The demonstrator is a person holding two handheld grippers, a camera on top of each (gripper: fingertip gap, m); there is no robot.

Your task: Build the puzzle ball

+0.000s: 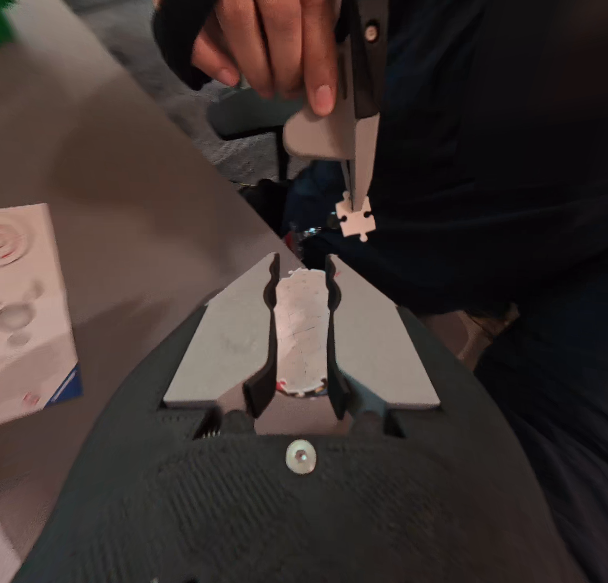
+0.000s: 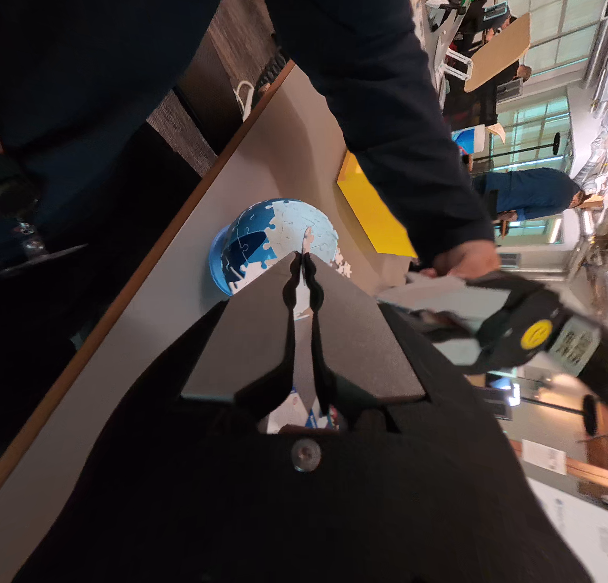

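The puzzle ball (image 2: 273, 245), partly built on a blue stand, sits near the desk's (image 2: 164, 304) front edge. The right tool (image 2: 303, 254) pinches a single pale puzzle piece (image 1: 356, 220) by one edge, clear of the ball. The left tool (image 1: 302, 264) stands narrowly apart around the ball's pale shell, contact unclear. Held so thinly, the piece may twist or slip when pressed home; a loose hold could roll the ball off the edge.

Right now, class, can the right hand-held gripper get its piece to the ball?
Probably yes. The right hand-held gripper, shut on the piece, points straight at the ball with nothing between them; the left hand-held gripper is open and off to one side.
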